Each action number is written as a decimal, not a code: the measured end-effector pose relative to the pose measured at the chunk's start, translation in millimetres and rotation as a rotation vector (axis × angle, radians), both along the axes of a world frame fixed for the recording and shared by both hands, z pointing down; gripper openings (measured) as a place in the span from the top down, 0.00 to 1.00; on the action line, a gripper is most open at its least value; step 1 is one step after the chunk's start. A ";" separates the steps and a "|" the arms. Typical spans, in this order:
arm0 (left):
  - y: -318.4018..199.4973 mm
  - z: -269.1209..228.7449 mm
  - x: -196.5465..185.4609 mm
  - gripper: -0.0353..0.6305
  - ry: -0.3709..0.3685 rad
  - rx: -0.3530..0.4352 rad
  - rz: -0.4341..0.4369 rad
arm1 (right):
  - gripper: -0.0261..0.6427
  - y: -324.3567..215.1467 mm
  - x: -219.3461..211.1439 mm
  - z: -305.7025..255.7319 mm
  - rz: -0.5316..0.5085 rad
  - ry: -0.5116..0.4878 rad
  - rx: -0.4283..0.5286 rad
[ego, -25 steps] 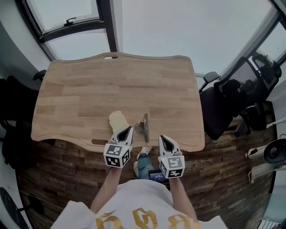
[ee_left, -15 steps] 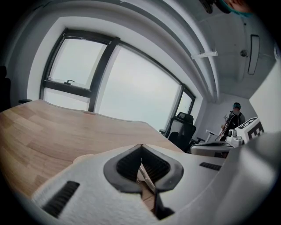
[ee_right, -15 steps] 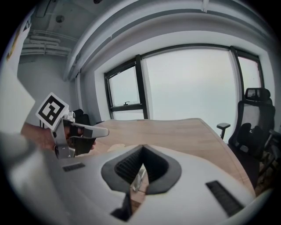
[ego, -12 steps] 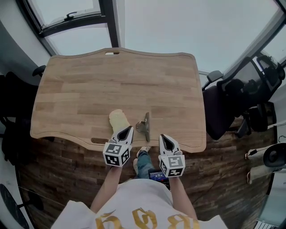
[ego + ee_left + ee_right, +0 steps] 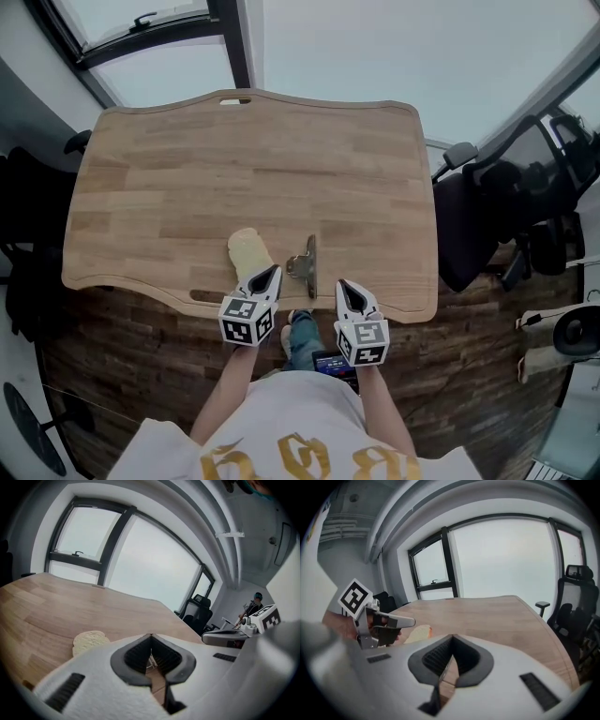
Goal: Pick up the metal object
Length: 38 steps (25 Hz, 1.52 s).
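Both grippers hover empty at the near edge of the table point(image 5: 187, 169). The left gripper point(image 5: 269, 273) has its jaws pressed together, with the tips just beside a bread slice point(image 5: 246, 250). The right gripper point(image 5: 341, 285) has its jaws meeting too, gripping nothing. The metal object point(image 5: 304, 265) lies on the wood between them, untouched.
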State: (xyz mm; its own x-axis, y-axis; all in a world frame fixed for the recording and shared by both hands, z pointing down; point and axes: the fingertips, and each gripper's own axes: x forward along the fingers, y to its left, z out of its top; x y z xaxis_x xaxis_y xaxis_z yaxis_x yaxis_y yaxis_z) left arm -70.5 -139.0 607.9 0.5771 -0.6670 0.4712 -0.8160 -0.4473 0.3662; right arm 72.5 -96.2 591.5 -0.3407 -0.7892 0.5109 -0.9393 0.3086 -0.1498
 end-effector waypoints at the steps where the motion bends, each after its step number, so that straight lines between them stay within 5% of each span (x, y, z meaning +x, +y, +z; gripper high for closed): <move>1: -1.4 2.7 0.0 0.92 -0.006 -0.003 -0.001 | 0.94 -2.3 -0.6 2.5 -0.004 -0.004 -0.008; 13: -14.5 41.3 15.6 0.92 -0.026 -0.097 0.029 | 0.94 -17.4 3.5 44.1 -0.038 -0.013 -0.130; 20: -14.8 64.4 35.1 0.90 0.040 -0.232 0.073 | 0.94 -30.8 9.0 56.6 -0.044 -0.022 -0.164; 22: -14.0 72.4 39.9 0.80 0.053 -0.277 0.083 | 0.94 -33.5 9.7 61.7 -0.047 -0.027 -0.175; 27: -10.1 87.5 51.1 0.73 0.128 -0.372 0.086 | 0.94 -32.5 11.0 74.8 -0.052 -0.032 -0.208; 38: -9.0 103.9 55.0 0.80 0.182 -0.471 0.067 | 0.94 -40.7 20.1 76.3 -0.050 -0.017 -0.213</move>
State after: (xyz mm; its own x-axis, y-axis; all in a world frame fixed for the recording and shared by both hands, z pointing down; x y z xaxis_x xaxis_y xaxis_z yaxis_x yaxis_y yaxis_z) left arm -15.6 -148.1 711.9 0.7116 -0.3651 0.6002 -0.6958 -0.2482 0.6740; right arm 92.6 -136.9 667.8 -0.3865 -0.6458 0.6584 -0.9205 0.3141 -0.2323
